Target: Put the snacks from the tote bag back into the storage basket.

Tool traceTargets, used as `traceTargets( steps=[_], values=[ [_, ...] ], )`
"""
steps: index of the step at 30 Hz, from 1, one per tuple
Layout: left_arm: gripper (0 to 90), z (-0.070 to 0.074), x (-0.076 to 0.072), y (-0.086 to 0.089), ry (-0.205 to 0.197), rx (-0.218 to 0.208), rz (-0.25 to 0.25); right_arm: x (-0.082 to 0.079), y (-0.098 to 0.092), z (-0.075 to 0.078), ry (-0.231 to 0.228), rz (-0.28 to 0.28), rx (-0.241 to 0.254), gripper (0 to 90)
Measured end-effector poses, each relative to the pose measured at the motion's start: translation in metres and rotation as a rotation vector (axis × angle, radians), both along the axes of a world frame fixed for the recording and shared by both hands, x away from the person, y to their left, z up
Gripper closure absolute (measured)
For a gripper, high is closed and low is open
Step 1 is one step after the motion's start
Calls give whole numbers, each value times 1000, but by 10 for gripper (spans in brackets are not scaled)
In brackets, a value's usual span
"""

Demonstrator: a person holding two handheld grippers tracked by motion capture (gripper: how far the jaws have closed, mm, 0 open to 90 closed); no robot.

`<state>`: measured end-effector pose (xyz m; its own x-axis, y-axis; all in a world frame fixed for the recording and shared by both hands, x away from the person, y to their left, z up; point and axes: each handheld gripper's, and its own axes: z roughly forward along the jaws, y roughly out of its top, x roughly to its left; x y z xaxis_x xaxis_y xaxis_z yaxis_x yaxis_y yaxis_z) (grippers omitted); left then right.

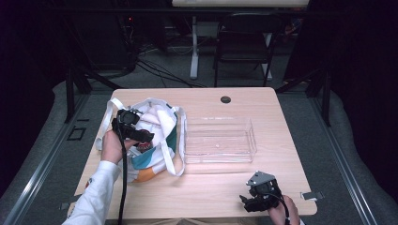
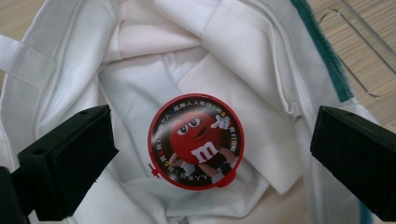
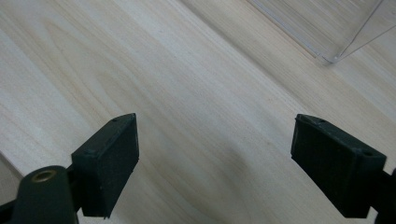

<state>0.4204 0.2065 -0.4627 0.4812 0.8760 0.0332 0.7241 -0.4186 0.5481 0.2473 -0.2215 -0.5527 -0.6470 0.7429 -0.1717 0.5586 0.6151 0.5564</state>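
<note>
Red round candy tin [image 2: 196, 141] lies flat, lid up, inside the white cloth bag [image 1: 155, 136] near the tabletop's left edge. Your left gripper [image 2: 210, 154] hovers directly above it, jaws spread wide, one on either side of the tin and touching neither; the tin sits squarely between them, slightly nearer the left jaw. Being round, it offers no preferred axis. Your right gripper [image 1: 258, 196], jaws likewise spread and empty, rests near the front right corner, well apart from the clear tray [image 1: 219, 140].
</note>
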Motion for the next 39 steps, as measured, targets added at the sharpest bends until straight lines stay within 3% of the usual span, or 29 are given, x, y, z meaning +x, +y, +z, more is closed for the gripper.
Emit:
traceTargets(
  steps=[15,29,39],
  values=[
    [0,-17,17,-3,50,64,2,0,0,0,-1,-5,-2,147],
    [7,-25,19,0,71,101,5,-1,1,0,3,2,1,146],
    [106,-28,18,-3,79,104,-14,0,1,0,4,4,1,147]
  ],
)
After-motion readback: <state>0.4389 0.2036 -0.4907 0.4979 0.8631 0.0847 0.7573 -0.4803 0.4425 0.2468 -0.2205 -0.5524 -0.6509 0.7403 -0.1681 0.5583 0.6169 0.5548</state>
